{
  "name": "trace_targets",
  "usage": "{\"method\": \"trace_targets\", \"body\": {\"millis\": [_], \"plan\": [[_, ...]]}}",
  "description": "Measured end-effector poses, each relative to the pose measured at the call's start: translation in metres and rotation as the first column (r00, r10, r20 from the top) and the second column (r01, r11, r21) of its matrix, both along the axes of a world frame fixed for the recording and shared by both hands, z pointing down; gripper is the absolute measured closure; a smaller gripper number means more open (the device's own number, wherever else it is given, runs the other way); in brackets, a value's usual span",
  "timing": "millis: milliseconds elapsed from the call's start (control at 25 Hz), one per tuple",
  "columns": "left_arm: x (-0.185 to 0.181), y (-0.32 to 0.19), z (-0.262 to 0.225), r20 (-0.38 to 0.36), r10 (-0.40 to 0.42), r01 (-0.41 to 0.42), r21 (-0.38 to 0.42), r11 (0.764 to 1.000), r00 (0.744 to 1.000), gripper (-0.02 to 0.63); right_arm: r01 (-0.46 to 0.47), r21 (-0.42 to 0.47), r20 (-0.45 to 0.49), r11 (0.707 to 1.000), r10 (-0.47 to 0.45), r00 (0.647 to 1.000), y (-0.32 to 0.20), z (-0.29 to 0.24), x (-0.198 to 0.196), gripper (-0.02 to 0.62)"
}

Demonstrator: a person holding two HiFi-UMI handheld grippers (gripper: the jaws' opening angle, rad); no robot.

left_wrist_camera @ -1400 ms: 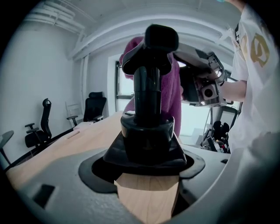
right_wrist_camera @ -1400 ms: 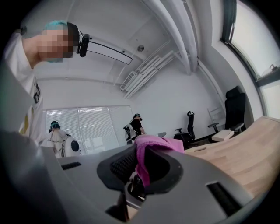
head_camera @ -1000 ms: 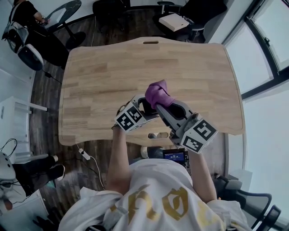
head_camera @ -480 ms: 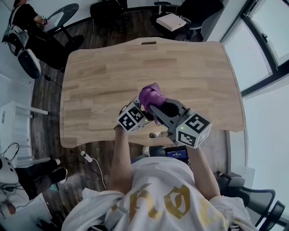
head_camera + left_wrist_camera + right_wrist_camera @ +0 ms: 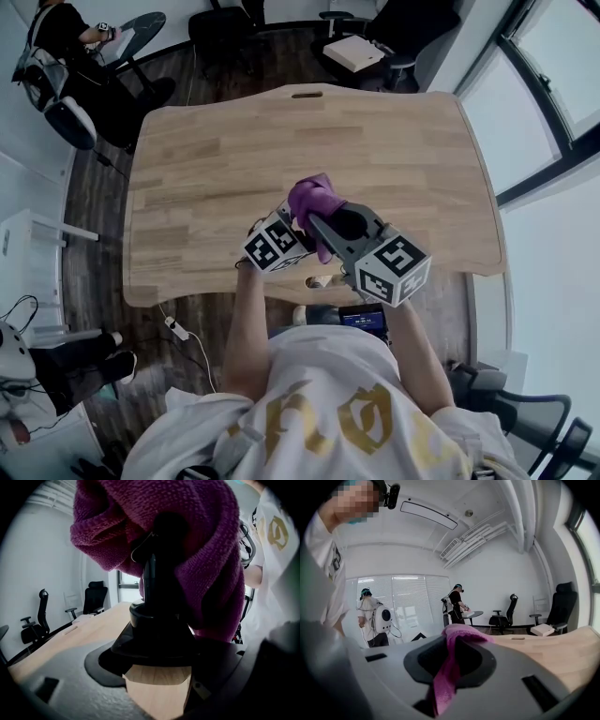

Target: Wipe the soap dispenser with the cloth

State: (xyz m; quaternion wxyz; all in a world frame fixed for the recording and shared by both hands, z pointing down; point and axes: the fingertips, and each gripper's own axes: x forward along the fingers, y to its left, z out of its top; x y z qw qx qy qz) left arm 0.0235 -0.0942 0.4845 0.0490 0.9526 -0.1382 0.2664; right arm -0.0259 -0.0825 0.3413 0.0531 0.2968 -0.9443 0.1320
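1. The left hand-held gripper has its jaws pressed onto the wide base of the black soap dispenser, so that's the one holding the bottle.
2. The right hand-held gripper is pinching a fold of the purple cloth between its jaws. It comes in at the dispenser from the person's right side.
3. The cloth is draped right over the top of the dispenser, covering the pump head and hanging down its far side. The neck and base below are bare.
4. The desk is under the dispenser, which is over the desk's near part, close to the person. I can't tell if the base is resting on the wood or held just above it.
5. Progress-wise I'd call it mid-wipe: cloth and bottle are in contact, up at the top only. The neck, shoulder and base look like they haven't got cloth on them, so I'd guess that's what's left. Black plastic doesn't show whether any of it is clean yet.
6. Writing: nothing readable on the dispenser or the cloth. The cubes on the grippers only carry square black-and-white patterns. The person's white shirt has gold lettering, but I can't make out a word.
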Motion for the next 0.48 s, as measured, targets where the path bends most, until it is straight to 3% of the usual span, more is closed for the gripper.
{"method": "trace_targets", "body": {"millis": [280, 480], "plan": [[0.009, 0.002, -0.005, -0.033, 0.009, -0.01, -0.005, 1.0, 0.999, 0.242, -0.057, 0.015, -0.013, 0.998, 0.057, 0.998, -0.006, -0.003, 0.018, 0.552], [0.012, 0.002, -0.011, -0.071, 0.008, -0.008, 0.002, 1.0, 0.997, 0.244, -0.082, -0.009, 0.042, 0.997, 0.082, 0.996, -0.009, -0.007, 0.024, 0.552]]}}
